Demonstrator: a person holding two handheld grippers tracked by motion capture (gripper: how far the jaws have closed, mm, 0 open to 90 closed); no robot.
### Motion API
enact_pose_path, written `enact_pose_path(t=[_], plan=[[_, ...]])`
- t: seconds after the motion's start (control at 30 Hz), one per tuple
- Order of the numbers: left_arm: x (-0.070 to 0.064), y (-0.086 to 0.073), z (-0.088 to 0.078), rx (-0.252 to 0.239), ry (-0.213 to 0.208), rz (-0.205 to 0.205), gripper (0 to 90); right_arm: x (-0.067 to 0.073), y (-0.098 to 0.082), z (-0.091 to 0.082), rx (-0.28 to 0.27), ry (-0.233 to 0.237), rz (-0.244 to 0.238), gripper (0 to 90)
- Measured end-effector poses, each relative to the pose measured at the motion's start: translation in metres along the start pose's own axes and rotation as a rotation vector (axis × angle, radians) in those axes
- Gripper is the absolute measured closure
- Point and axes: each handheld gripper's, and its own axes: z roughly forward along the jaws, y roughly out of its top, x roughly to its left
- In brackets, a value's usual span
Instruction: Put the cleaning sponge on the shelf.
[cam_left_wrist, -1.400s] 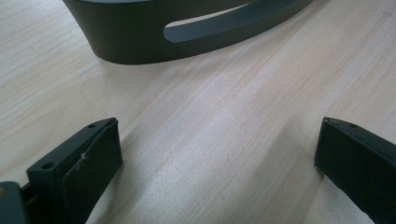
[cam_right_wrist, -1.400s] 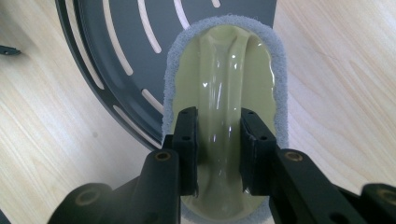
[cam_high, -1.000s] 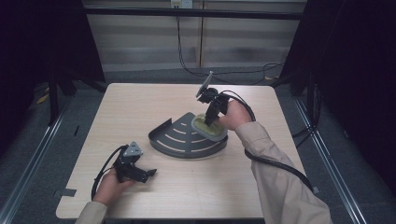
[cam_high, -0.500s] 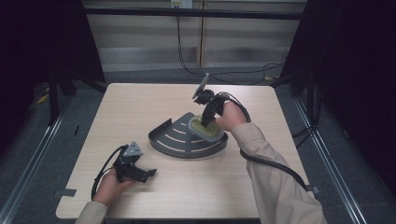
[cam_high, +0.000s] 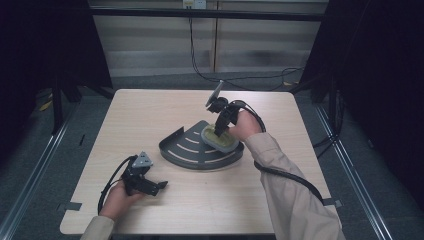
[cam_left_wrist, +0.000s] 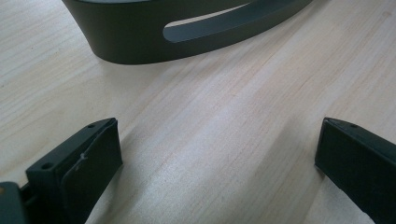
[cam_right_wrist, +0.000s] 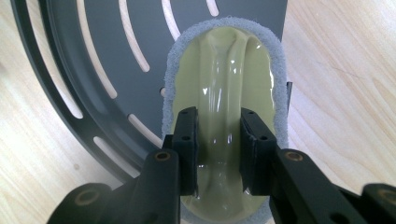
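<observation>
Scrubbing pad (cam_right_wrist: 224, 88), oval, with a glossy pale-green moulded back, a raised central ridge and a grey-blue fibrous rim, lying on the dark slotted tray (cam_right_wrist: 102, 70) directly beneath the right gripper (cam_right_wrist: 218, 149). The jaws of this gripper stand close together on either side of the ridge and appear clamped on it, the pad extending ahead of the jaw tips toward the tray's straight far edge. In the high view the pad (cam_high: 220, 140) sits at the corner of the fan-shaped tray (cam_high: 187, 150) nearest the right hand, on the pale wooden tabletop (cam_high: 150, 110). The left gripper (cam_high: 150, 186) rests low on the tabletop well apart from the pad; its jaws stand wide apart with bare wood between them, and the tray's curved outer wall (cam_left_wrist: 140, 42) lies just ahead of them. Likely faults, as judged from this arrangement: the ridge is smooth and shiny, so the hold may slip if the pad is lifted or dragged with any twist; the fibrous rim could catch in a slot of the tray and pull the pad askew; the tray is unrestrained, since the left gripper holds nothing, so a sideways push through the pad could slide the tray across the tabletop.
</observation>
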Motion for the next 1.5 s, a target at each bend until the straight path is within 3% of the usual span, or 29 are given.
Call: enact_pose_path(t=[0.27,0.93,1.5], plan=[[0.0,0.0,0.0,0.001,0.004,0.0,0.0,-0.002,0.0,0.007,-0.01,-0.003,0.025,70.8],[0.0,0.0,0.0,0.0,0.006,0.001,0.0,-0.004,-0.006,0.021,-0.015,0.011,0.034,70.6],[0.0,0.0,0.0,-0.002,0.005,0.0,0.0,-0.008,-0.02,0.028,-0.018,0.017,0.048,70.4]])
